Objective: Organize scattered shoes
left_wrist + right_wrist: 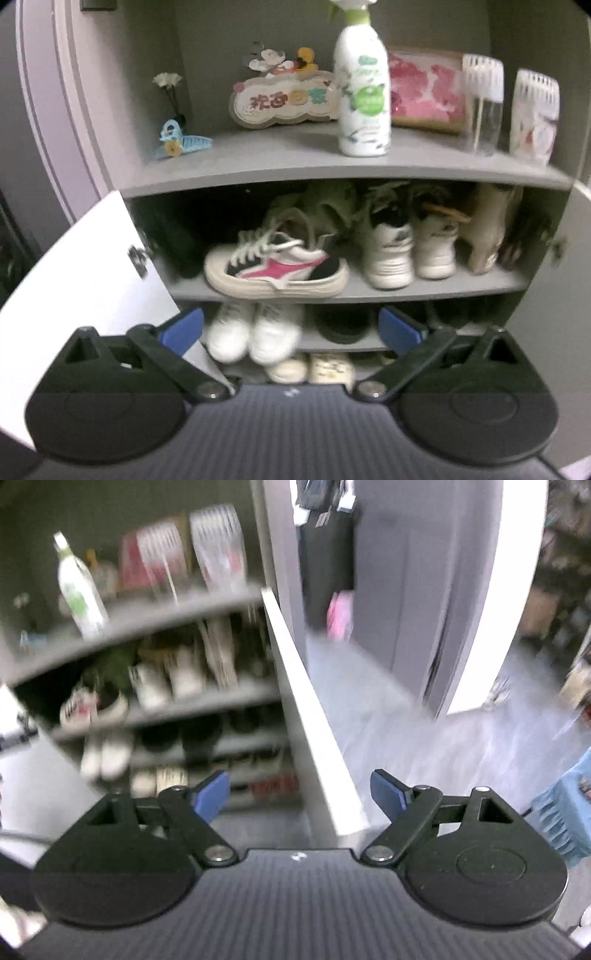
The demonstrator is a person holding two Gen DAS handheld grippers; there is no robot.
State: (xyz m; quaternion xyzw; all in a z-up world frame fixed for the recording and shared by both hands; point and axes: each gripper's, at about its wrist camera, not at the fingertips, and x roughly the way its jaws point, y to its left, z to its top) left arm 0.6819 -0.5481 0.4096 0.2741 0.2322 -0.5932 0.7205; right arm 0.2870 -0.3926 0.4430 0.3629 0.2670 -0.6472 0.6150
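An open grey shoe cabinet point(332, 166) fills the left wrist view. A cream sneaker with pink and black panels point(275, 267) lies sideways on the second shelf, beside a pair of white high-tops point(410, 251). A white pair point(255, 332) stands on the shelf below, with cream shoes point(314, 369) lower still. My left gripper point(291, 328) is open in front of the cabinet with nothing between its blue pads. My right gripper point(299, 794) is open too and holds nothing, with the edge of the white cabinet door point(314, 720) seen between its fingers. The shoes point(147, 686) look blurred in the right wrist view.
The top shelf carries a white spray bottle point(364, 96), a cartoon welcome sign point(284, 99), a blue hair clip point(181, 142), a pink box point(424, 90) and two white-capped containers point(509, 107). A white door point(74, 266) stands open at the left. Grey floor point(406, 731) and a blue item point(569, 808) lie at the right.
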